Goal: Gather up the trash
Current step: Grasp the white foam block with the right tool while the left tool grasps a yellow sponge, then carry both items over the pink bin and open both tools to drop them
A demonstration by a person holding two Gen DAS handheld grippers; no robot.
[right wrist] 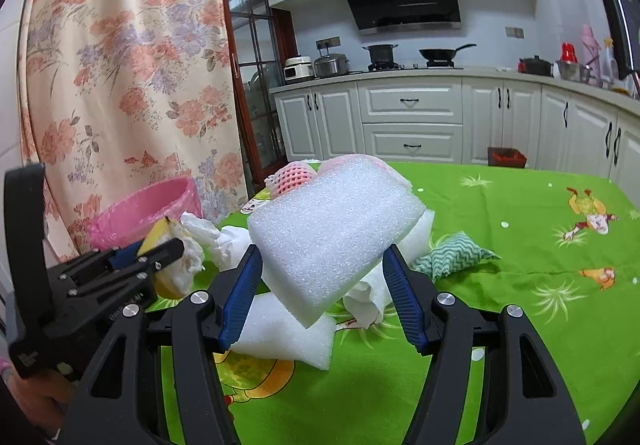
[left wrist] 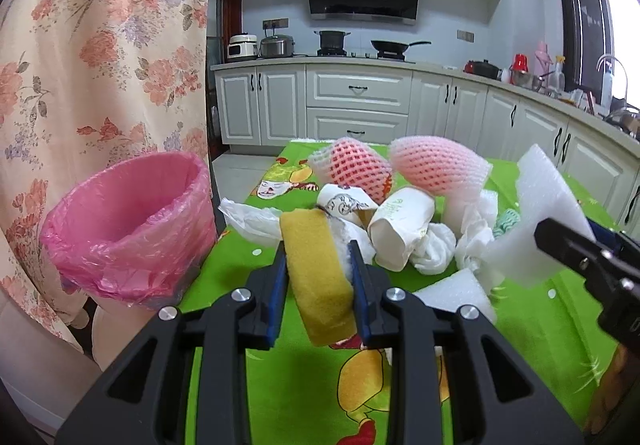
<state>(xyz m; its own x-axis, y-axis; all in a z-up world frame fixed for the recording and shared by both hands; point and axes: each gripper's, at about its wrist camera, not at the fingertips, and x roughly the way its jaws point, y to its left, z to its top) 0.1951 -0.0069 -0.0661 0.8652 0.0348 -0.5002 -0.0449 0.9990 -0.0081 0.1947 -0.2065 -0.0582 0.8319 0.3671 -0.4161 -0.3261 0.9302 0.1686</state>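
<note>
My left gripper (left wrist: 320, 249) is shut on a yellow sponge (left wrist: 316, 273) and holds it above the green tablecloth (left wrist: 304, 397), right of the pink-lined trash bin (left wrist: 132, 229). My right gripper (right wrist: 322, 253) is shut on a white foam block (right wrist: 332, 237), lifted off the table; it also shows in the left wrist view (left wrist: 536, 221). A pile of trash lies beyond: two pink foam fruit nets (left wrist: 356, 165), a crushed paper cup (left wrist: 400, 229), crumpled tissues (left wrist: 436, 245) and another foam piece (right wrist: 284, 333).
A floral curtain (left wrist: 100, 45) hangs at the left behind the bin. A teal zigzag cloth (right wrist: 452, 253) lies on the table at the right. White kitchen cabinets (left wrist: 356, 105) and a stove with pans stand beyond the table.
</note>
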